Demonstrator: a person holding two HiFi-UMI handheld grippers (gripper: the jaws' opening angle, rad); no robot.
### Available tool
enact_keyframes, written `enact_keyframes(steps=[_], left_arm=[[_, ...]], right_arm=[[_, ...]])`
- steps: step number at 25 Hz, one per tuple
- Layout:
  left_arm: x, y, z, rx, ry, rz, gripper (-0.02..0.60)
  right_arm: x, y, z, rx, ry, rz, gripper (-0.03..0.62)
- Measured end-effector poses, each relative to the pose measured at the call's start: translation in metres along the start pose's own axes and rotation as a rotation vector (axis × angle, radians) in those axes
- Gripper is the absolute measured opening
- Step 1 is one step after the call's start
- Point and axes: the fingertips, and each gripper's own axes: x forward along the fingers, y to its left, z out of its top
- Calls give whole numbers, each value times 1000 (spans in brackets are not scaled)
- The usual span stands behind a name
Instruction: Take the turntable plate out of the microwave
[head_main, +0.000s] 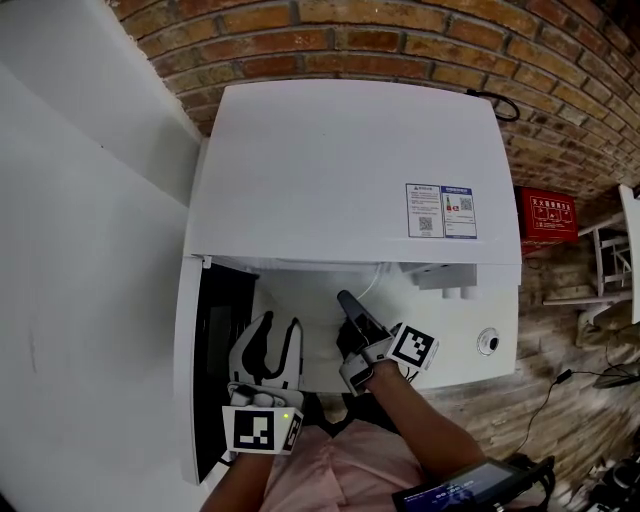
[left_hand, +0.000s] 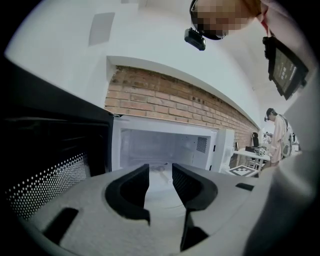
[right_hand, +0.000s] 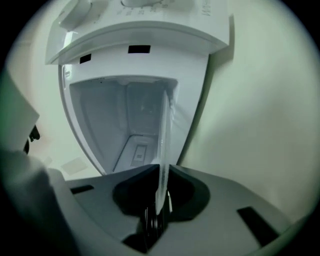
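- The microwave (head_main: 350, 160) is a white box against the brick wall, its door (head_main: 188, 380) swung open at 9 o'clock.
- The turntable plate (right_hand: 164, 135), clear glass, shows edge-on and runs toward 12 o'clock into the cavity, seemingly level. Its near rim is pinched in the right gripper (right_hand: 162, 172) jaws.

No text can be read in full. A white sticker (head_main: 441, 211) with a blue heading, a square code and red symbols is seen on top of the microwave (head_main: 330, 150); its print is too small. White characters on a red box (head_main: 545, 213), right of the microwave, are illegible. Black-and-white square markers are carried on the cubes of the left tongs (head_main: 278, 335) and right tongs (head_main: 348, 300), before the microwave.
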Motion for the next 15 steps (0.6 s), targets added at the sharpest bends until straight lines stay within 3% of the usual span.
enact_keyframes(steps=[9, 15], left_arm=[[-1, -4, -1, -1, -3, -5, 152], [-5, -1, -2, -4, -2, 4, 152]], right_arm=[[-10, -7, -11, 0, -1, 4, 55], [3, 2, 2, -33, -37, 100, 95]])
